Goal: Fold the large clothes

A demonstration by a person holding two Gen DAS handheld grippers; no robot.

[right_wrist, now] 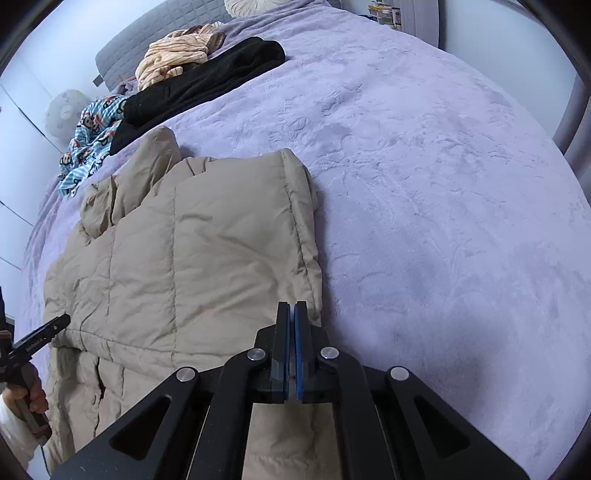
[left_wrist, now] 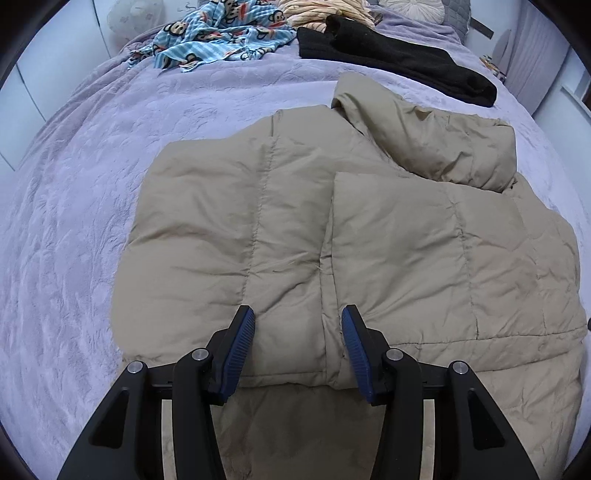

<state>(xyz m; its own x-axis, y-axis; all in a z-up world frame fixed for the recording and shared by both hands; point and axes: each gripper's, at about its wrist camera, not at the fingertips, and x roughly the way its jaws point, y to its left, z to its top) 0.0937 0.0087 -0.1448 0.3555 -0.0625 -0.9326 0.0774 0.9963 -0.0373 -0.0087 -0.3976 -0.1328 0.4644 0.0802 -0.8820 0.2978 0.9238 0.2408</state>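
Lying across a bed (left_wrist: pixel 74 221) covered in lilac plush, a tan puffer jacket (left_wrist: pixel 229 221) is partly folded: one quilted panel is doubled over the body on the right side of the left wrist view, and a sleeve (left_wrist: pixel 436 147) is folded back across the top.

The left claw (left_wrist: pixel 298 325) hovers over the jacket's near hem, its fingers spread wide with nothing between the blue pads (left_wrist: pixel 240 354). A vertical seam runs up the jacket between the two fingers.

The right claw (right_wrist: pixel 292 314) is clenched, pads pressed together, at the jacket's right edge near the hem (right_wrist: pixel 310 280); whether any cloth is pinched between them cannot be told. In the right wrist view the left claw's tip (right_wrist: pixel 55 323) shows at the far left, just at the jacket's other edge, with the person's hand (right_wrist: pixel 27 395) gripping its handle.

At the head of the bed, well apart from the jacket, lie a black garment (left_wrist: pixel 399 66), a blue monkey-print cloth (left_wrist: pixel 221 33) and a cream striped piece (right_wrist: pixel 173 59).
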